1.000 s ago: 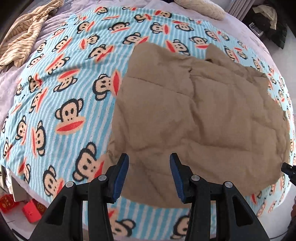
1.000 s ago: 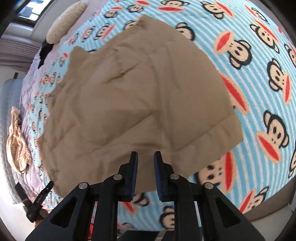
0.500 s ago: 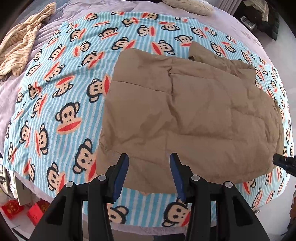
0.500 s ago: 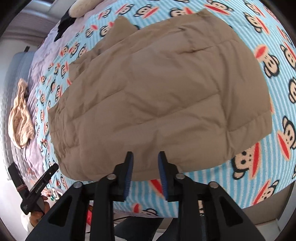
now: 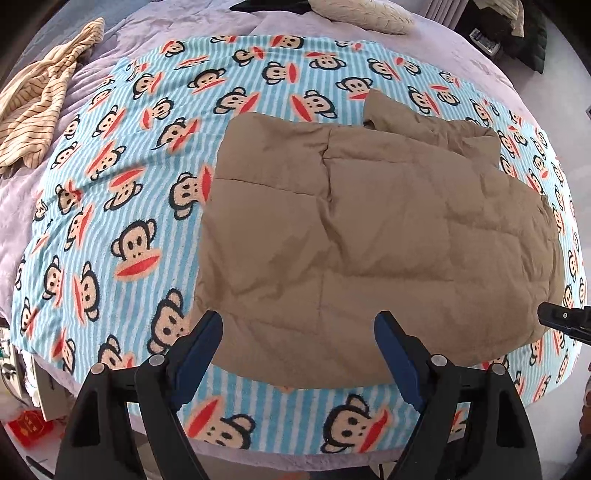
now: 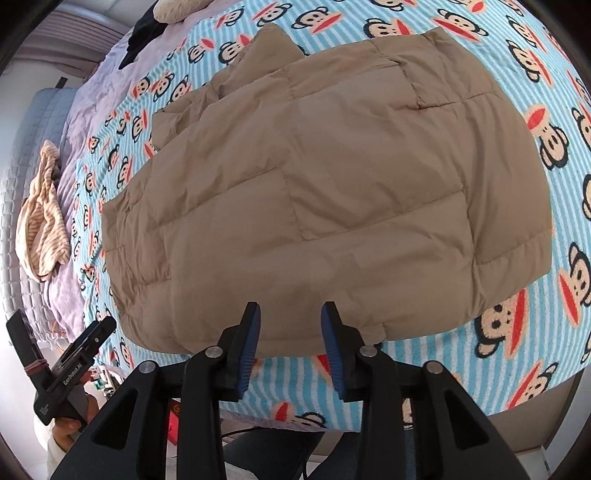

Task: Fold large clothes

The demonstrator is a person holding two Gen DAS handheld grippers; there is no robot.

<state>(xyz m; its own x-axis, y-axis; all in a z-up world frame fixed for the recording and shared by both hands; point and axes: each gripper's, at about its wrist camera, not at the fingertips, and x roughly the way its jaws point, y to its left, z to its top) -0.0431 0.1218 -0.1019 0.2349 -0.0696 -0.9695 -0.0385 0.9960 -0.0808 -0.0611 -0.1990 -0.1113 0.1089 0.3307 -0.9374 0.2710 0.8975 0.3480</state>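
Observation:
A tan quilted puffer jacket (image 5: 373,236) lies flat on a blue striped monkey-print blanket (image 5: 122,206); it also shows in the right wrist view (image 6: 325,184), folded into a rough rectangle. My left gripper (image 5: 297,347) is open and empty, held above the jacket's near edge. My right gripper (image 6: 290,339) is open and empty, held above the jacket's near hem. The right gripper's tip (image 5: 563,321) shows at the right edge of the left wrist view. The left gripper (image 6: 70,373) shows at the lower left of the right wrist view.
A striped beige garment (image 5: 40,107) lies on the lilac bedspread (image 5: 22,206) at the far left. A cream pillow (image 5: 362,14) and dark clothes (image 6: 147,29) lie at the bed's far end. Red packets (image 5: 31,430) lie on the floor below the bed edge.
Both grippers have pulled back and up from the jacket, so more of the bed shows. The left jaws have spread much wider. The right jaws have opened from nearly shut.

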